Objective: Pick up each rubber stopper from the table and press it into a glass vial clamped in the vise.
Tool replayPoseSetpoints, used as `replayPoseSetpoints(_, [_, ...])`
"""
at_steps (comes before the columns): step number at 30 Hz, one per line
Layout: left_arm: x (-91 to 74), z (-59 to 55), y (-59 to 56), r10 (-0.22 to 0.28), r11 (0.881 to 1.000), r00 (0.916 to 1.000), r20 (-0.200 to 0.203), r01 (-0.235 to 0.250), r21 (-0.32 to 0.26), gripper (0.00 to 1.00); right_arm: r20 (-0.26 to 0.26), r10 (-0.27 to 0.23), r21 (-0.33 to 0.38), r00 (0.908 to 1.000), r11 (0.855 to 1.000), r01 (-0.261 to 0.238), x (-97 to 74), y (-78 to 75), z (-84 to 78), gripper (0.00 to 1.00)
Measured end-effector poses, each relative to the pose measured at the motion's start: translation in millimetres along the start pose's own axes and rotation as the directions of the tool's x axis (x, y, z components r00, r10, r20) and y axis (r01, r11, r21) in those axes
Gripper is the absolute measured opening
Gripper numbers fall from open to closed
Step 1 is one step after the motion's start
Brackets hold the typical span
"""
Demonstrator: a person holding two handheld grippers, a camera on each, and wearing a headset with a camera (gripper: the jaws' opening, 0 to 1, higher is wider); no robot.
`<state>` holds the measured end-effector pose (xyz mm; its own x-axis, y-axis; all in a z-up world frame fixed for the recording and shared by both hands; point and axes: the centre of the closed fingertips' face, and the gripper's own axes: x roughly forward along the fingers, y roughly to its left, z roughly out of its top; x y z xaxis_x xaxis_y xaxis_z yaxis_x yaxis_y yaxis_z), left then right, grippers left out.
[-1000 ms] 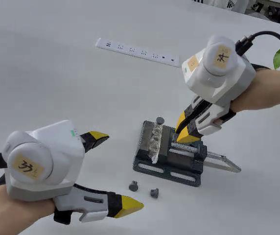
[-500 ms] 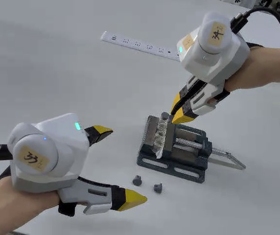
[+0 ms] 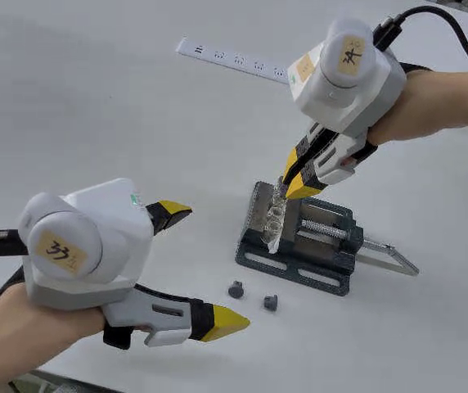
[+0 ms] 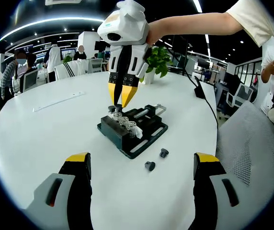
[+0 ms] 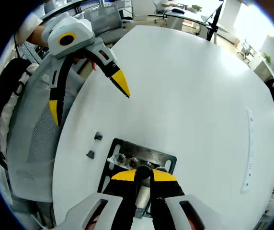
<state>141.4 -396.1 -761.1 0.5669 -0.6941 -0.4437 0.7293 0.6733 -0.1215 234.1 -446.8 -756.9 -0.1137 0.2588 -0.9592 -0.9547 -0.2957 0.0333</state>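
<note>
Head view: right gripper at the end vial, left gripper open

Head view showed the right gripper (image 3: pixel 293 187) pointing down at the vise (image 3: pixel 295 270) on the white table (image 3: pixel 95 123). Its jaws were close together, with only a thin gap. Their yellow tips were at the far end of the row of vials (image 3: pixel 273 228) held in the vise.

The right gripper view looked down between those jaws. A dark stopper (image 5: pixel 143 171) sat right in the thin gap at the tips, over the end vial. I could not tell if the jaws squeezed the stopper or only touched it. In the left gripper view the tips came down at that same end of the row.

The left gripper (image 3: pixel 208 268) was held low on the near side, well apart from the vise. Its jaws were wide open and held nothing.

Two spare stoppers (image 3: pixel 236 289) (image 3: pixel 271 303) lay on the table just in front of the vise, near each other but not touching. They lay between the vise and the left gripper, ahead of its open jaws and not inside them.

A power strip (image 3: pixel 234 61) lay flat on the far side of the table.
</note>
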Motion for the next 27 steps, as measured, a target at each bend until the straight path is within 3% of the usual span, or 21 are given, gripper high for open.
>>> replayPoseSetpoints(27, [-0.2, -5.4, 1.1, 0.004, 1.0, 1.0, -0.006, -0.004, -0.019, 0.87, -0.01, 0.016, -0.005, 0.9998, 1.0, -0.016, 10.0, -9.2, -2.1, 0.05])
